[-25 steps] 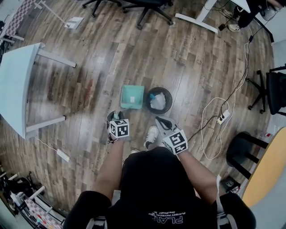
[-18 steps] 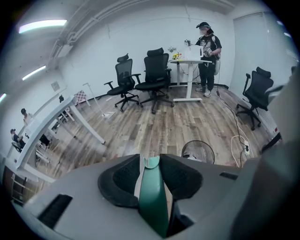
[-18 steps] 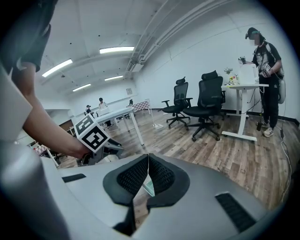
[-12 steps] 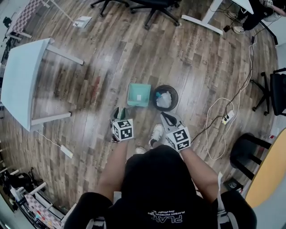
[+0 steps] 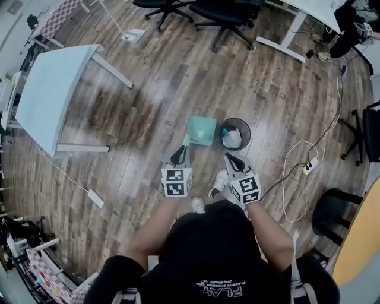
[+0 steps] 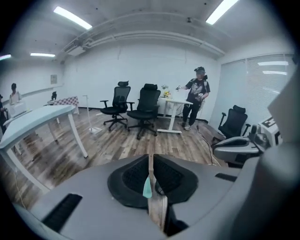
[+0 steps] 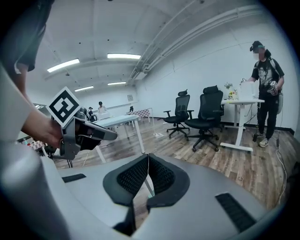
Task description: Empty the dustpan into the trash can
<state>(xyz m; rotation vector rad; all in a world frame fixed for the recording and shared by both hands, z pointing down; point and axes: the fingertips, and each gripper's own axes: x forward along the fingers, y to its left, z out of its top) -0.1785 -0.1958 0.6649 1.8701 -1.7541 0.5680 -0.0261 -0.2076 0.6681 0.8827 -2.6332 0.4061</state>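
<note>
Once the left gripper [image 5: 179, 155] had come up from a second earlier, its jaws were closing, nearly together, nipping the thin teal handle [image 6: 147, 187]; pickup judged begun. Dustpan [image 5: 202, 130] lay on the floor [image 5: 148, 89] just beside the trash can [image 5: 236, 120], not yet tipped. Right gripper [image 5: 233, 159]: jaws together, nothing held

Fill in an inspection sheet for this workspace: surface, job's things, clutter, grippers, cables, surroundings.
Surface: wood-plank floor.
Job's things: teal dustpan beside the black trash can, which holds crumpled white waste.
Clutter: nothing seen near the trash can.
Grippers: left gripper jaws closing, the dustpan's teal handle between them; right gripper jaws together, nothing between them.
Cables: white cable looping over the floor to a power strip, right of the trash can.
Surroundings: pale table, black office chairs, a person standing.
</note>
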